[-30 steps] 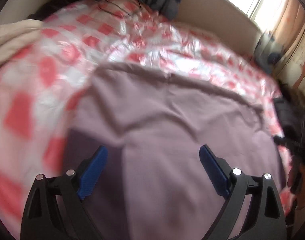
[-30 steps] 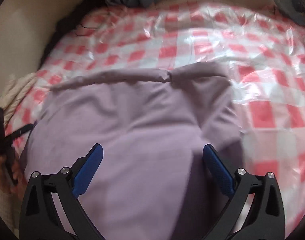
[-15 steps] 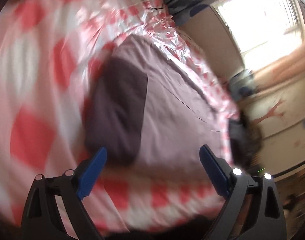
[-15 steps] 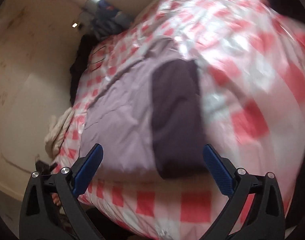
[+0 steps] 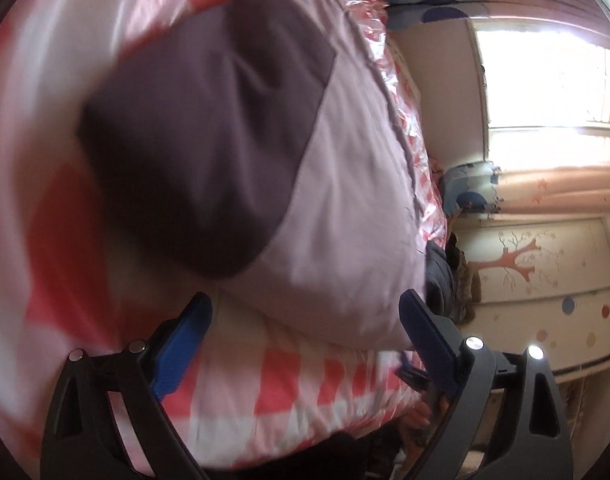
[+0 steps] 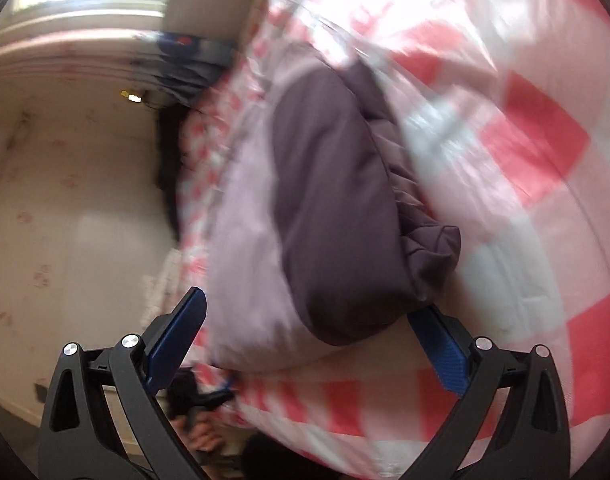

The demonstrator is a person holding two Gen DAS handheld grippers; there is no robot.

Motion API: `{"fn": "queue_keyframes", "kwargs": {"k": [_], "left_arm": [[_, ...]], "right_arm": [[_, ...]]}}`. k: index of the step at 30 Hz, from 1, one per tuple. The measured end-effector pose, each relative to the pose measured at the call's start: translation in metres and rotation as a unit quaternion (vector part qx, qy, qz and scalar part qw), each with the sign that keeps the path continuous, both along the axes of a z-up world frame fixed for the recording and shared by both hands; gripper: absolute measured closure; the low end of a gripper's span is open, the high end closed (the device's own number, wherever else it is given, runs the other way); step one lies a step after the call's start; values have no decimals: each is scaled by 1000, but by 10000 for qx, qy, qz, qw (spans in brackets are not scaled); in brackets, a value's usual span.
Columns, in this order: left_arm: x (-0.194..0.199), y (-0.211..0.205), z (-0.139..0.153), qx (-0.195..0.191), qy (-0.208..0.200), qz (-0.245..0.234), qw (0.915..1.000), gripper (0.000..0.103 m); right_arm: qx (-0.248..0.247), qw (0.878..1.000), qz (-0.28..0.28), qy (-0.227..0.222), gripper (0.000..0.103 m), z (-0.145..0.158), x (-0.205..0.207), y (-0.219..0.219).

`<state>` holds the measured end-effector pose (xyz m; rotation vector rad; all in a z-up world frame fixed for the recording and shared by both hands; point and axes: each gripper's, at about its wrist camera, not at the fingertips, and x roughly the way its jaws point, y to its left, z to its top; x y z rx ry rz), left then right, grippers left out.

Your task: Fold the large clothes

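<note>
A light purple garment [image 5: 345, 208] lies flat on the red and white checked bed cover [image 5: 289, 384], with a darker purple sleeve [image 5: 209, 128] folded over its body. In the right wrist view the same garment [image 6: 249, 248] and dark sleeve [image 6: 337, 216] lie close to the bed's near edge. My left gripper [image 5: 305, 332] stands open just off the garment's near hem, nothing between its blue fingers. My right gripper [image 6: 317, 340] is open too, its right finger [image 6: 441, 352] under the sleeve's cuffed end. Both views are tilted and blurred.
A window [image 5: 553, 64] with a peach curtain [image 5: 565, 192] and a wall with a tree painting [image 5: 517, 264] lie to the right. A cream wall [image 6: 73, 208] stands left of the bed. Dark clothes [image 5: 441, 272] sit by the bed's far side. A hand [image 6: 201, 432] holds the other gripper below.
Both grippers have pulled back from over the garment toward the bed's near edge and rolled outward. The dark sleeves now lie folded onto the garment. Both grippers stay open.
</note>
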<state>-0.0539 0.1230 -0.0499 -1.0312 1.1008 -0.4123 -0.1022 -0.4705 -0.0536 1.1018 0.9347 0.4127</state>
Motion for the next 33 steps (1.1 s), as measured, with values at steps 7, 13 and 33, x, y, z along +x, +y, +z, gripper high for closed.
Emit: {"fn": "queue_keyframes", "kwargs": {"k": [7,13,33], "left_arm": [[7,-4,-3,-380,-238,419,9981,10],[14,-10,-10,-425,-139,408,9982,10],[23,-8,-22,-128,200,948,9952,21]], "right_arm": [[-218,9995,192,-111,6,11,5,-2],[54,9992,57,395,6,-39,6,2],[786,9943,-159,709,6,-77,33,-12]]}}
